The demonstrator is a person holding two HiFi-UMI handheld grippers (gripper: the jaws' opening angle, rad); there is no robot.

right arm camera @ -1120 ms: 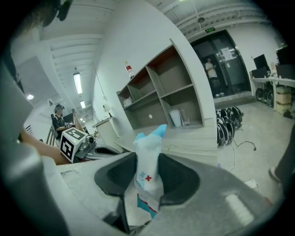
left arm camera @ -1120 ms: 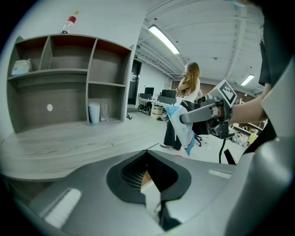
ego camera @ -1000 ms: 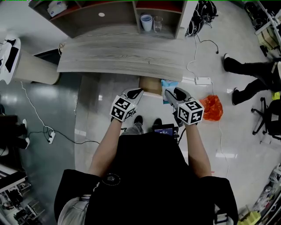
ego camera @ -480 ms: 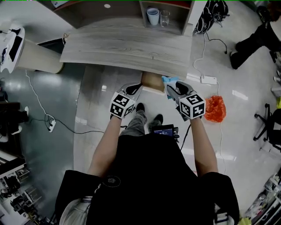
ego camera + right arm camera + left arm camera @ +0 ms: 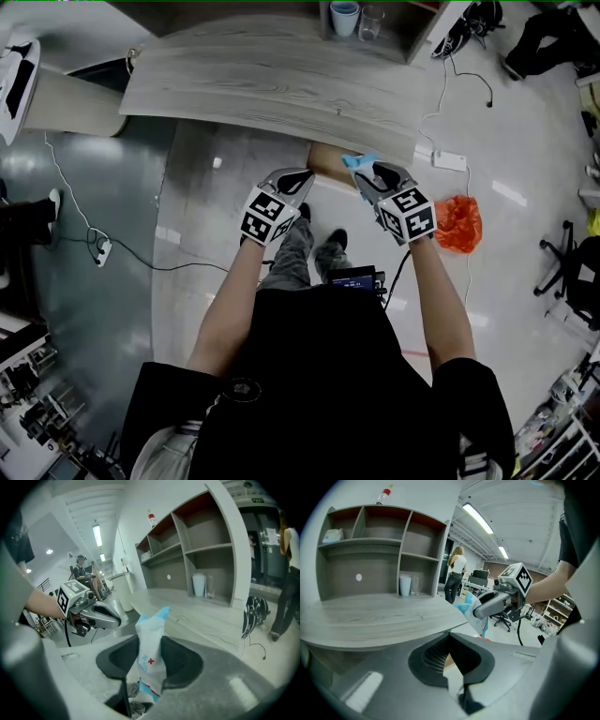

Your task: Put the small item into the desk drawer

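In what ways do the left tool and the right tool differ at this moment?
The right tool holds a white-and-blue packet; the left tool holds nothing. The right tool's jaws are parted by the packet; the left tool's jaws touch at the tips. Both point towards the desk.

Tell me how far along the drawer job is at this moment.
Done: the small packet is picked up, clamped upright in the right gripper. In hand: it hangs at the desk edge, just above the tan drawer that juts out from under the top. Left to do: lower it in and release. The left gripper is shut on nothing beside the drawer.
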